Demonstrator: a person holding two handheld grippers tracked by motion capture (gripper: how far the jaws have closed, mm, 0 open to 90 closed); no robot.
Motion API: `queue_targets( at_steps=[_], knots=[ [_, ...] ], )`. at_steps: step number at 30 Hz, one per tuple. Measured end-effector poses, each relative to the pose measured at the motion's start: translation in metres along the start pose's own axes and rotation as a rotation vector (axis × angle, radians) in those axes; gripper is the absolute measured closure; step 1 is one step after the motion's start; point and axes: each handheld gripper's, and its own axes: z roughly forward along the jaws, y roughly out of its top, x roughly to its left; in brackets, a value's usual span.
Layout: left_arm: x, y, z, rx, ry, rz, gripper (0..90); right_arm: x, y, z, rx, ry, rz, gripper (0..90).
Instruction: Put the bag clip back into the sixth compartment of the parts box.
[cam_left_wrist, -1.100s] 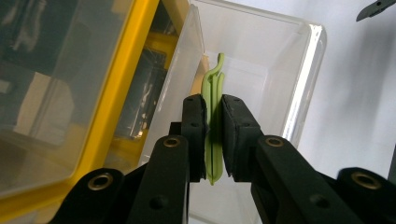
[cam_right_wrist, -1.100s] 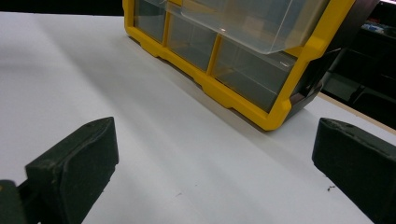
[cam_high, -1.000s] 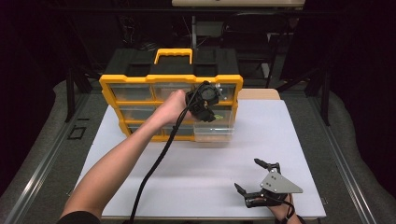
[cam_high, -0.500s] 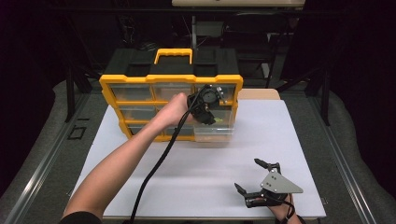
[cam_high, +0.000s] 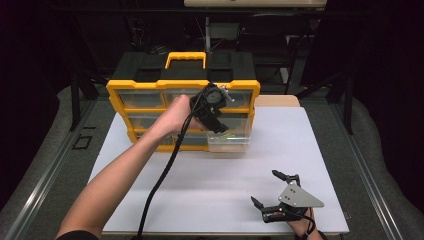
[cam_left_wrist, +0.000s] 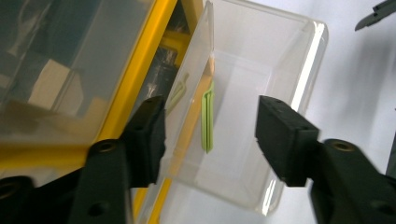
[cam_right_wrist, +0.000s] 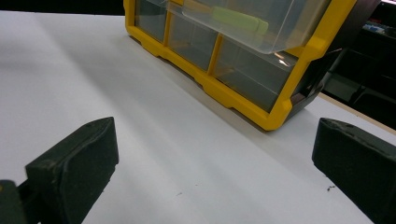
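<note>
- A yellow organiser case (cam_high: 150, 87) is stood upright on a white table (cam_high: 210, 190).
- A clear drawer (cam_left_wrist: 261, 107), pulled partly out, is seen holding a green object (cam_left_wrist: 208, 116).
- The left gripper (cam_left_wrist: 210, 140) is held above the drawer, jaws spread.
- The right gripper (cam_high: 274, 192) is rested near the table's front edge, jaws spread wide.

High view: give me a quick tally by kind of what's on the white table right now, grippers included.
Yellow-framed drawer cabinet: 1
Clear drawer pulled out of it, a green item inside: 1
Grippers: 2, the left gripper at the drawer and the right gripper low over the table, both with jaws apart
Total: 4
</note>
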Motion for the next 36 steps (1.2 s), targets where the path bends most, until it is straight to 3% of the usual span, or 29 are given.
queue_targets(
  at_steps=[7,14,25,36],
  knots=[
    [0.001,-0.013,-0.020,-0.034,0.014,-0.016,15.7,0.000,0.000,0.000,0.000,-0.003,0.004,0.1],
    [-0.002,-0.035,-0.033,-0.044,0.065,-0.034,0.0,0.000,0.000,-0.001,-0.003,-0.003,0.001,0.1],
    [-0.007,-0.084,-0.044,-0.058,0.104,-0.086,0.0,0.000,0.000,0.001,-0.001,-0.009,-0.001,0.1],
    [-0.021,-0.131,-0.029,-0.074,0.134,-0.151,0.0,0.000,0.000,0.001,0.000,-0.012,0.002,0.1]
  ],
)
